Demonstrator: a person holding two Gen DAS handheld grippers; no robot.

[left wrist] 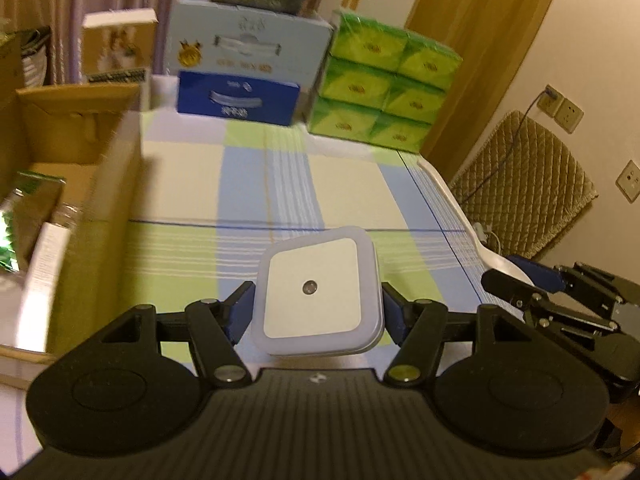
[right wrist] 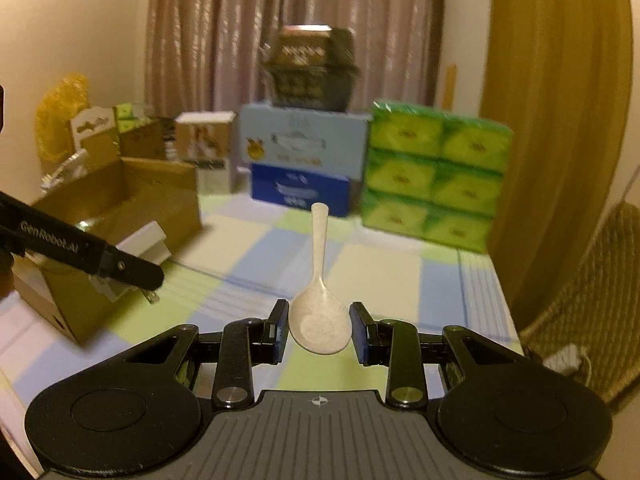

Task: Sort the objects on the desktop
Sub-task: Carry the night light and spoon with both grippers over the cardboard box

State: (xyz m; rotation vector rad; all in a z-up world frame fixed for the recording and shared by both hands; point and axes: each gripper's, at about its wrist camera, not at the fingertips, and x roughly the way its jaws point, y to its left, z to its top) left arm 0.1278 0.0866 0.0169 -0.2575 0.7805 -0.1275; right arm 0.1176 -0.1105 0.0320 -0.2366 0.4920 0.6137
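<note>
- Left wrist view: left hand-held gripper (left wrist: 318,312) pinches a square night light (left wrist: 318,294), lifted above the worktop (left wrist: 192,184); carry it level to the cardboard box (left wrist: 100,168) at the left edge (judged).
- Right wrist view: right hand-held gripper (right wrist: 319,326) clamps a speckled spoon (right wrist: 320,312) by its bowl, handle pointing toward the far edge; keep the grip firm.

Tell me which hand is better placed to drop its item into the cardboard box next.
Left, probably. Its tongs hold the white night light right beside the cardboard box; the right tongs, gripping the spoon, sit farther away.
</note>
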